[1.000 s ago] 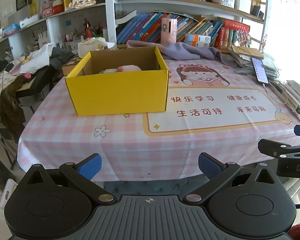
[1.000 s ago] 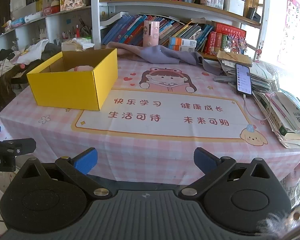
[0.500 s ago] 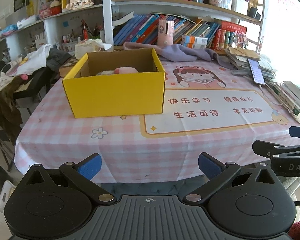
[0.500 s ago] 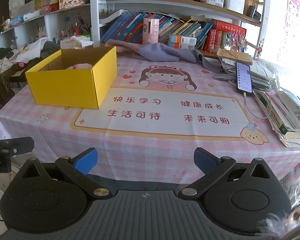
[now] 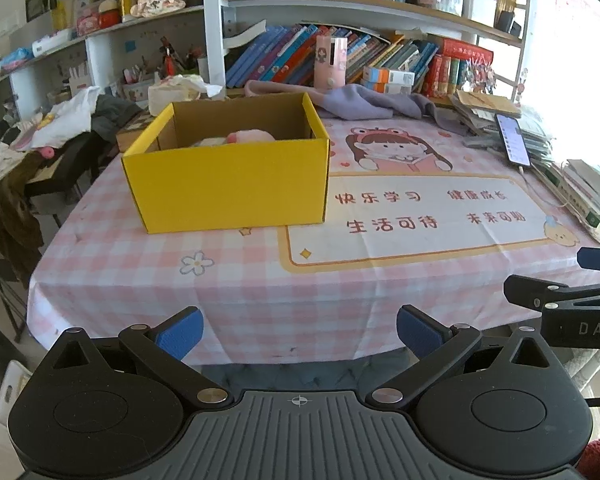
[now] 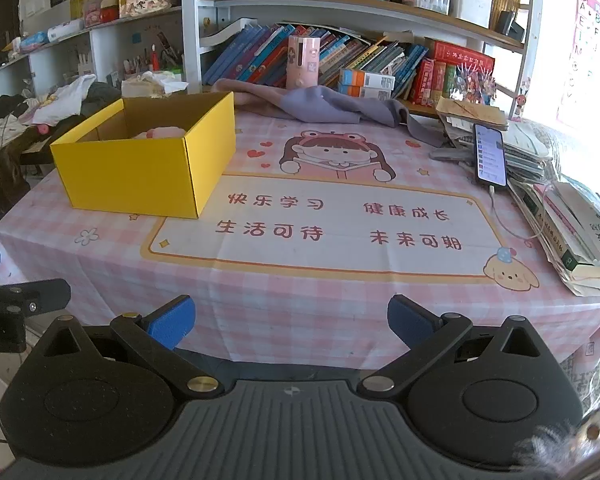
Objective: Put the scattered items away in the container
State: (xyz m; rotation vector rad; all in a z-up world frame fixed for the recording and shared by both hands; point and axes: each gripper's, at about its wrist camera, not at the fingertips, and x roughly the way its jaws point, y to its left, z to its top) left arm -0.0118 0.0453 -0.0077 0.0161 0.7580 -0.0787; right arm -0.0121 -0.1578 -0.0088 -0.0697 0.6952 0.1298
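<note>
A yellow cardboard box (image 5: 228,184) stands open on the pink checked tablecloth (image 5: 228,280), at the table's left; it also shows in the right wrist view (image 6: 140,178). A pink soft item (image 5: 250,137) lies inside it, with pale things beside it. My left gripper (image 5: 299,330) is open and empty, held off the table's near edge. My right gripper (image 6: 291,320) is open and empty too, off the near edge, and its side shows at the right of the left wrist view (image 5: 568,304).
A purple-grey cloth (image 6: 324,104) lies at the table's back. A phone (image 6: 490,156) on a cable and stacks of books (image 6: 576,232) line the right edge. Bookshelves (image 6: 340,60) stand behind. A chair with piled clothes (image 5: 40,140) is at the left.
Both grippers have drawn back slightly from the table and the views have shifted a little; both stay open and empty. The box has not moved.
</note>
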